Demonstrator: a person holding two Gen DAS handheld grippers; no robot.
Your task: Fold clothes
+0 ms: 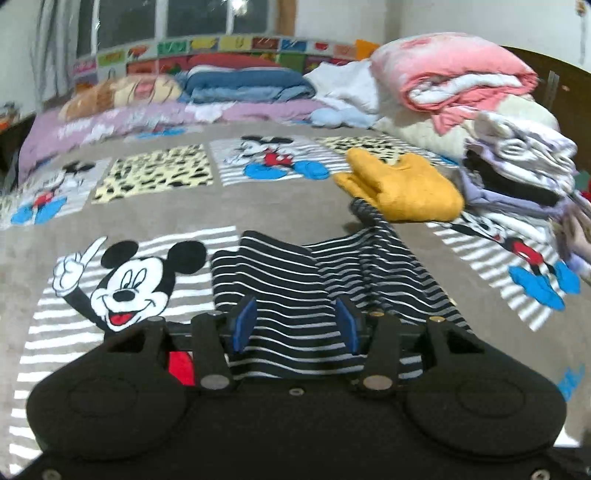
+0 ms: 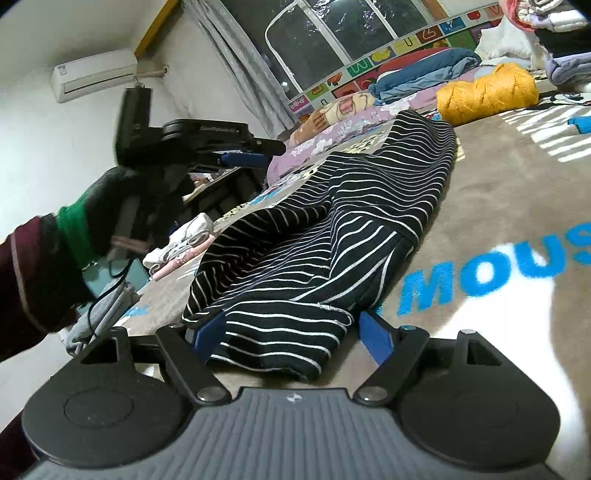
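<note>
Striped garment: black with thin white stripes; lies rumpled on the bed blanket, partly bunched, one narrow part running away toward the yellow garment.
Striped garment, right wrist view: near hem lies between the two blue pads of the right gripper; the rest extends away across the blanket.
Left gripper: open, blue pads spread apart above the striped garment; contact with the fabric cannot be told.
Left gripper, right wrist view: raised above the far-left side of the striped garment, held by a gloved hand with a green cuff band and a dark sleeve.
Right gripper: open, jaws wide, one pad on each side of the striped garment's hem, low over the blanket; nothing clamped.
Bed blanket: brown-grey with cartoon mouse panels, grey-and-white stripes and blue lettering; carries the striped garment.
Yellow garment: folded, just beyond the far end of the striped garment, touching or overlapping its narrow part.
Clothes stack: white, lilac and dark items, right of the yellow garment.
Pink quilt: rolled, behind the clothes stack.
Blue bedding: folded, far side of the bed, well apart from the striped garment.
Small pale garments: left of the striped garment in the right wrist view, at the bed edge.
Window: behind the bed.
Air conditioner: on the wall, upper left.
</note>
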